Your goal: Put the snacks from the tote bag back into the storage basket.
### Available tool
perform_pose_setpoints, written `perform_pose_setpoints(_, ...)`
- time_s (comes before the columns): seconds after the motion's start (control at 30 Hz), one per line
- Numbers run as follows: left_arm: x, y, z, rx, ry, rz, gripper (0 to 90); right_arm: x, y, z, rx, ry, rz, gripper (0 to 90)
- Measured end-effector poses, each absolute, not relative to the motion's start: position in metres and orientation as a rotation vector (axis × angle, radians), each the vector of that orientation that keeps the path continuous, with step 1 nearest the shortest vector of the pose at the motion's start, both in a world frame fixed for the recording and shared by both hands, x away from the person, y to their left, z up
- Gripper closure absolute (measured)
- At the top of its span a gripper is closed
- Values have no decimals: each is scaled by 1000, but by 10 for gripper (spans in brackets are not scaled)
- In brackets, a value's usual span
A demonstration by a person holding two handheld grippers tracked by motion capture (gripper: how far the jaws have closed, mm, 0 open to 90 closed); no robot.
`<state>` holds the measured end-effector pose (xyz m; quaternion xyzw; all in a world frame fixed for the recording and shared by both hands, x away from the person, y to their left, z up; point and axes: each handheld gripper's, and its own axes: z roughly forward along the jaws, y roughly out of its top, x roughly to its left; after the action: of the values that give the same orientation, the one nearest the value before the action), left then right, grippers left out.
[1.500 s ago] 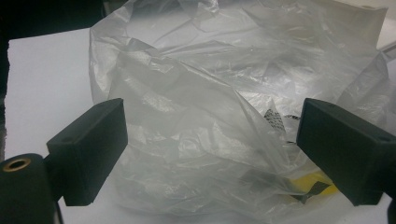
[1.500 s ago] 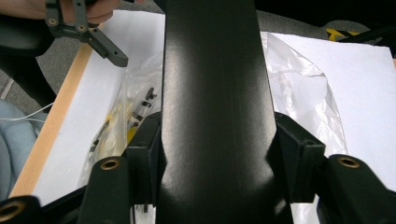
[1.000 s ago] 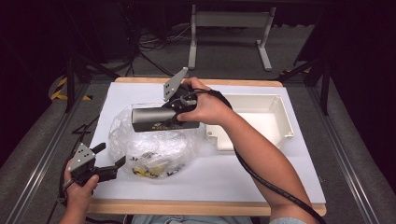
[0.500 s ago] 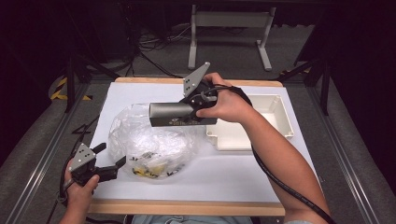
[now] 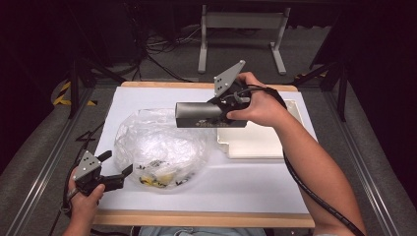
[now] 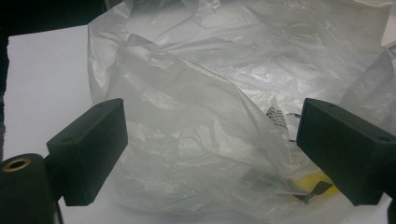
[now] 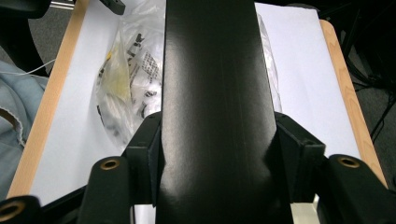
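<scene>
At 7 o'clock on the white worktop [image 5: 255, 189], the left gripper [image 5: 117, 172] holds its jaws wide around the near edge of the clear plastic bag [image 5: 160, 147], not pinching it. Beyond, near the centre, the right gripper [image 5: 221, 114] clamps a dark cylinder [image 5: 199, 114], level above the bag. A white tray [image 5: 260, 142] lies at 3 o'clock.

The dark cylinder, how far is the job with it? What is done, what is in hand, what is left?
Done: the dark cylinder is out of the plastic bag. In hand: the right tongs clamp it level in the air, between the bag and the white tray. The left tongs are open at the bag. Left, probably: setting it down in the tray.
</scene>
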<state>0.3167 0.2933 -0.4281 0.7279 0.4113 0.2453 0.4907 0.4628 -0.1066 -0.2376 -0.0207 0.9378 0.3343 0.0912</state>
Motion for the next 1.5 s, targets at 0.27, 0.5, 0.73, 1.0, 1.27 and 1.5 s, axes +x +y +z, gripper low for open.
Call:
perform_pose_setpoints(0.27,317,294,-429,1767,1001,594,99,462,-135,-231,-30,2761,996,431)
perform_pose_setpoints(0.5,317,293,-429,1775,1002,596,99,465,-158,-230,1,2742,981,431)
perform_pose_setpoints(0.73,317,293,-430,1769,1007,596,99,468,-182,-230,3,2704,943,431)
perform_pose_setpoints(1.0,316,293,-430,1771,1008,596,99,473,-205,-235,52,2706,924,431)
perform_pose_setpoints(1.27,316,294,-429,1772,1009,599,99,478,-226,-240,96,2700,888,431)
perform_pose_setpoints(1.5,316,293,-429,1775,1010,600,99,483,-239,-249,142,2702,880,431)
